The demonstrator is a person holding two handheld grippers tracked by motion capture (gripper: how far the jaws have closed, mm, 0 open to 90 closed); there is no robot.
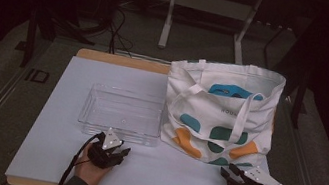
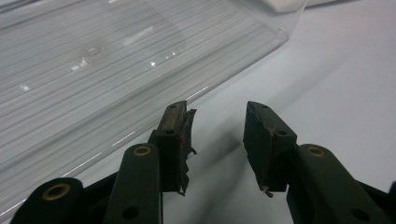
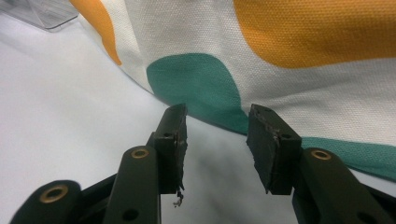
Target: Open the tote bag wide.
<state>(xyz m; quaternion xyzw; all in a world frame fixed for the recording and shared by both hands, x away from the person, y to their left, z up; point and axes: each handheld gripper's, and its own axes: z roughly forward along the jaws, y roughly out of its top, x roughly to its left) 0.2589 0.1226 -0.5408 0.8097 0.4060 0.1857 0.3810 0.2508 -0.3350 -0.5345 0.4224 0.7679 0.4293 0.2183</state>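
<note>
Tabletop [image 1: 65, 157]: white sheet over wood board, seen from high view.

Clear plastic tray [image 1: 121, 113]: centre-left of tabletop, empty, flat on sheet. In left gripper view, ribbed tray floor and near wall [image 2: 116, 70] at 11 o'clock of the fingers, near but apart.

Tote bag [image 1: 222, 112]: white cloth w/ teal and orange blobs, just beside tray at its 3 o'clock, mouth open toward 12 o'clock, strap draped over front. Blue item [image 1: 233, 91] visible inside mouth; type cannot tell.

Left gripper [image 1: 114, 151]: held in hand at 6 o'clock of tray, near front edge of tabletop, pointing to approx. 1 o'clock. Fingers [image 2: 175, 140] parted, nothing between, no contact w/ tray.

Right gripper [image 1: 229, 172]: held in hand at 6 o'clock of bag, pointing to approx. 10 o'clock. Fingers [image 3: 173, 140] parted, gap empty, tips just short of bag's lower edge; teal patch [image 3: 196, 81] directly ahead at 12 o'clock, orange patch [image 3: 317, 28] at 1 o'clock. No cloth pinched.

Cables trailing from both grippers toward 6 o'clock.
</note>
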